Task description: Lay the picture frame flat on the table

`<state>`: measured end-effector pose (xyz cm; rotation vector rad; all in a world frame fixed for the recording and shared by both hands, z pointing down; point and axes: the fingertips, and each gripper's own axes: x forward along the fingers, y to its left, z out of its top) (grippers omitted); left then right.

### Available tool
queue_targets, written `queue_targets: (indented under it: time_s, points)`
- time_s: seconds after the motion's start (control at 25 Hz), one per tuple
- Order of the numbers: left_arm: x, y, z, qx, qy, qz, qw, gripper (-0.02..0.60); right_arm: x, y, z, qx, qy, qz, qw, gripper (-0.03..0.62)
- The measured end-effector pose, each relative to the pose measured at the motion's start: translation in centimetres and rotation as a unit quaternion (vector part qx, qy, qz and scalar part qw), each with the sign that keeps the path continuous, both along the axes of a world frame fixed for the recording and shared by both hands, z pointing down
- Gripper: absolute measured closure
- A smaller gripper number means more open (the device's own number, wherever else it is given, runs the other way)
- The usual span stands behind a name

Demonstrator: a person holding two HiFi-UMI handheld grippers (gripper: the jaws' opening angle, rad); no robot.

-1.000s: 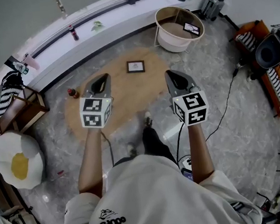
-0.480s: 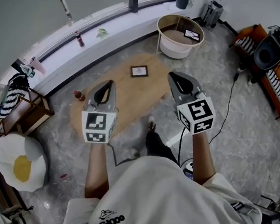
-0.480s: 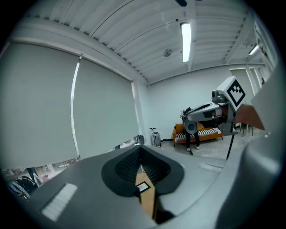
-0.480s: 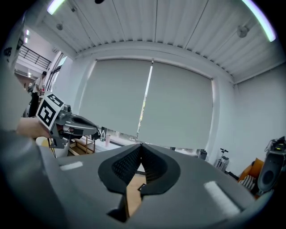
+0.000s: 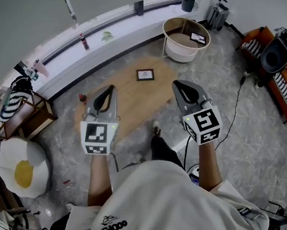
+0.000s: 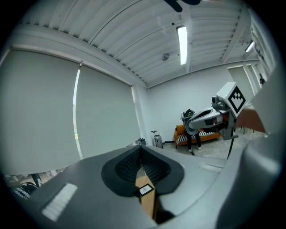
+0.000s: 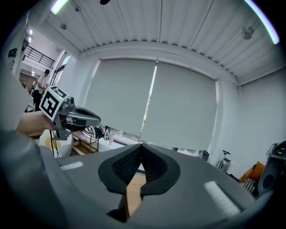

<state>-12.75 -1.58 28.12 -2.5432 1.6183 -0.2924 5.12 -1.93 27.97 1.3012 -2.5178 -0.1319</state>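
A small dark picture frame [image 5: 145, 74] sits on the far part of the oval wooden table [image 5: 127, 106]; I cannot tell whether it stands or lies flat. My left gripper [image 5: 110, 89] hovers over the table's left side, short of the frame, shut and empty. My right gripper [image 5: 177, 84] hangs at the table's right edge, also shut with nothing in it. In the left gripper view the frame [image 6: 145, 190] shows through the slit under the shut left gripper [image 6: 140, 150]. The right gripper view shows only table wood [image 7: 133, 194] below the shut right gripper [image 7: 142, 146].
A round white basket table [image 5: 177, 49] with a small screen stands at the back right. A red bottle [image 5: 83, 98] is on the floor by the table's left end. A wooden shelf [image 5: 28, 117], an egg cushion [image 5: 18, 170] and an orange sofa [image 5: 284, 83] line the sides.
Both grippers have drifted slightly lower in the head view, a bit farther from the frame. Both stayed shut. The frame has not moved on the table.
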Motion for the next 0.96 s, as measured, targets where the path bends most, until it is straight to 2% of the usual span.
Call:
queue_targets:
  time_s: [0.6,0.96]
  points:
    - [0.5,-1.0,0.4,-0.014,0.001,0.019,0.9997,0.572,-0.4,-0.8,-0.3,-0.004,0.02,0.007,1.0,0.592]
    - [-1.0,-1.9,1.0,-0.023,0.001,0.019,0.9996,0.571,-2.0,-2.0,0.0,-0.009,0.024,0.002,1.0,0.592]
